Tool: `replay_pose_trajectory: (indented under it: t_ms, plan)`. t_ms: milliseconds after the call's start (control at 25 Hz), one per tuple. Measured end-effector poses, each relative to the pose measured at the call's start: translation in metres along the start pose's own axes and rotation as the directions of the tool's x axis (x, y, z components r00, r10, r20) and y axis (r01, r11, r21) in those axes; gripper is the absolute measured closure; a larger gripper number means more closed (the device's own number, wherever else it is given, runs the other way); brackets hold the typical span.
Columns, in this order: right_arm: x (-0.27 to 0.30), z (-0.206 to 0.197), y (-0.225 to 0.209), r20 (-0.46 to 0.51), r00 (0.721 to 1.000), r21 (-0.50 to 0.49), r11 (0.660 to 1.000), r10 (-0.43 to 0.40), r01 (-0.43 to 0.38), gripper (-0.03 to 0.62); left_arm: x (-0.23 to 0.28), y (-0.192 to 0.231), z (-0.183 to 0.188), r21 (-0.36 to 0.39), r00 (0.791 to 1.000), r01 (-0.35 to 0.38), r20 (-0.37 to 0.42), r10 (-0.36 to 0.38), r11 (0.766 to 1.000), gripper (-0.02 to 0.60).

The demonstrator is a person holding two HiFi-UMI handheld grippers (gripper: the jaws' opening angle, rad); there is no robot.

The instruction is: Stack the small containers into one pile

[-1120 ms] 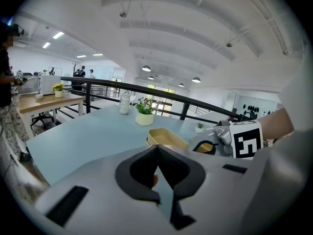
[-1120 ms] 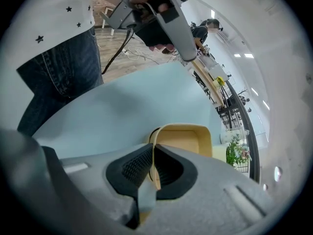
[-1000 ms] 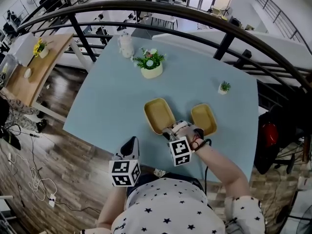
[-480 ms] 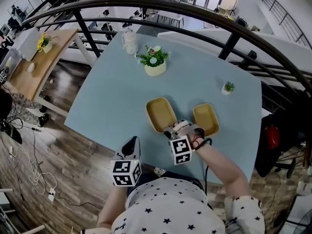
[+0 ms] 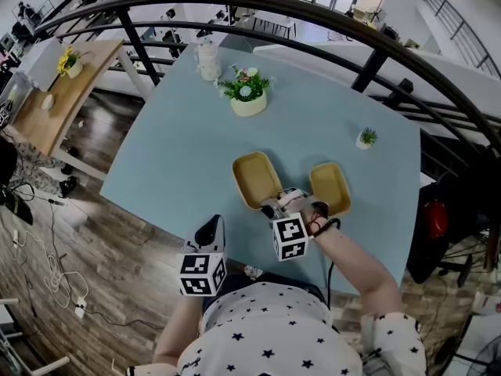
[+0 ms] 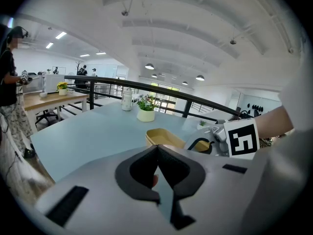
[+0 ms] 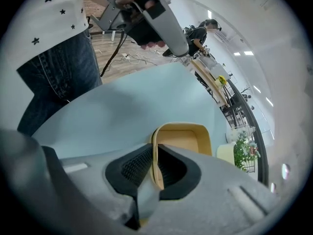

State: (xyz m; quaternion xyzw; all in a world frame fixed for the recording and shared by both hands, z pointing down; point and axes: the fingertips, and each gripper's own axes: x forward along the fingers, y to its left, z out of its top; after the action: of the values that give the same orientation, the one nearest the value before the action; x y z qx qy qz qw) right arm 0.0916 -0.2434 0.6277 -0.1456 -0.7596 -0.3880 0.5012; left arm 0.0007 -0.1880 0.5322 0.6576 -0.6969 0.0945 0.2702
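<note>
Two shallow yellow containers lie side by side on the light blue table [image 5: 180, 155]: a left container [image 5: 256, 180] and a right container [image 5: 329, 188]. My right gripper [image 5: 271, 207] is at the left container's near rim, and the right gripper view shows it shut [image 7: 155, 166] on that thin wall, the tray [image 7: 183, 138] stretching away from the jaws. My left gripper [image 5: 209, 227] hovers at the table's near edge, left of the containers, shut [image 6: 157, 150] with nothing in it. From there the left container [image 6: 164, 137] shows ahead.
A flowering plant in a cream pot [image 5: 248, 94] and a white jug [image 5: 207, 59] stand at the far side. A tiny potted plant [image 5: 363, 139] sits at the far right. A dark curved railing [image 5: 313, 18] runs behind the table. Wooden floor lies below on the left.
Only the head view has shifted slightly. Both grippers and both containers keep their places, and the right gripper stays on the left container's rim.
</note>
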Motion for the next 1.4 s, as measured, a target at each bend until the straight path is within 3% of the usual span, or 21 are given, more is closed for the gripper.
replay_pose_trajectory:
  t_ms: [560,1000,1400]
  plan:
    - [-0.004,-0.009,0.007,-0.016,0.999,-0.013,0.999,0.033,-0.033,0.557,0.001,-0.003,0.000,0.011,1.000,0.000,-0.006,0.000,1.000,0.578]
    - [0.006,-0.013,0.007,-0.018,1.000,-0.007,1.000,0.021,-0.021,0.557,0.000,-0.004,-0.006,0.007,1.000,-0.008,-0.020,0.009,1.000,0.579]
    - [0.009,-0.014,0.007,-0.043,0.999,-0.065,0.998,-0.006,0.004,0.563,-0.003,-0.004,-0.015,0.000,1.000,-0.014,-0.025,0.014,1.000,0.578]
